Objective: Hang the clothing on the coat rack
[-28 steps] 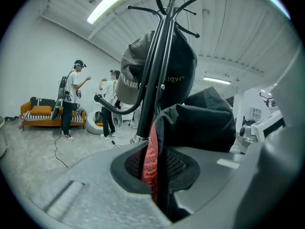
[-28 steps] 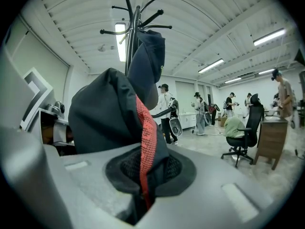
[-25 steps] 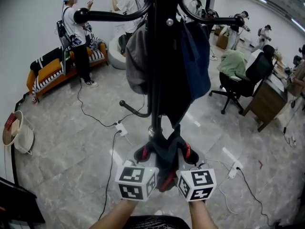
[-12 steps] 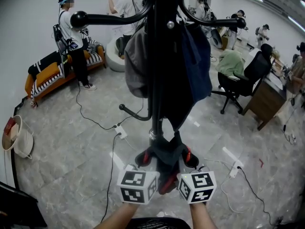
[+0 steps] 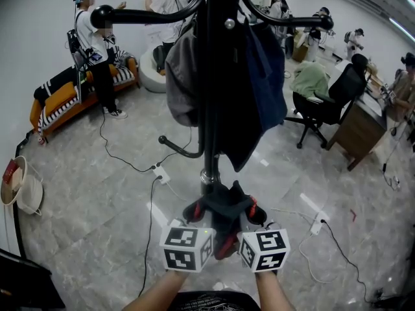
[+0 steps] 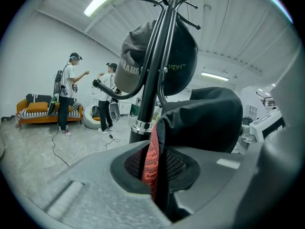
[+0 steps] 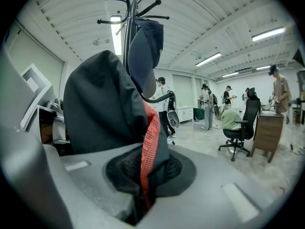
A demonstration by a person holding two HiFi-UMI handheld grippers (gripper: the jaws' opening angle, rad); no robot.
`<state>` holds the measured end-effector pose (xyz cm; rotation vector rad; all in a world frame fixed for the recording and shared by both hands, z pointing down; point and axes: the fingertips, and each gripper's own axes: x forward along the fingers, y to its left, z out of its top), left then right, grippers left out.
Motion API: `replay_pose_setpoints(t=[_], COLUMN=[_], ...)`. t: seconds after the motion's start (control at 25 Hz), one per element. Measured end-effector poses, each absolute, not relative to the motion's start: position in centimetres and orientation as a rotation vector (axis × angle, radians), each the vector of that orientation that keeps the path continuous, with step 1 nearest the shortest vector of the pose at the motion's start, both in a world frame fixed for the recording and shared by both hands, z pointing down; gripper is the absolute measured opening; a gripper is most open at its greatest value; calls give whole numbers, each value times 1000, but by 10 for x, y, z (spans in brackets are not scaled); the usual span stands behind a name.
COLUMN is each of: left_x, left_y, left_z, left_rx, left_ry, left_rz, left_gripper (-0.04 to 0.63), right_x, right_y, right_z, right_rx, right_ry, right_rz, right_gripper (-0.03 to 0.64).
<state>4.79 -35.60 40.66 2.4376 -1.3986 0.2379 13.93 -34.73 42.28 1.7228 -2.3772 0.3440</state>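
The left gripper (image 6: 152, 182) and the right gripper (image 7: 143, 187) were each clamped on the dark garment (image 5: 227, 203), pinching its red woven strip (image 6: 151, 151) between nearly closed jaws. The garment hung bunched between them just in front of the coat rack (image 5: 211, 109) — low by its pole. Its long axis ran crosswise from one gripper to the other, with a hump rising towards the rack. On the rack hung a grey cap (image 5: 181, 76) and a navy item (image 5: 262, 76). Below lay a grey marbled floor (image 5: 97, 199) with cables (image 5: 123, 154). An orange sofa (image 5: 55, 102) stood left of the rack, an office chair (image 5: 324, 105) and a desk (image 5: 356, 131) to its right — people beyond.
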Motion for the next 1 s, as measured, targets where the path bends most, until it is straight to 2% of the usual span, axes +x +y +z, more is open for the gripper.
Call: replay_pose_setpoints(t=[1.0], left_x=[57], left_y=[-349], left_z=[425], left_rx=[2462], left_ry=[-1324], left_rz=[291], left_gripper=[25], right_x=[132], right_y=[-338], right_z=[449], right_rx=[1684], right_ry=[-2341], right_rz=[387], right_gripper=[28])
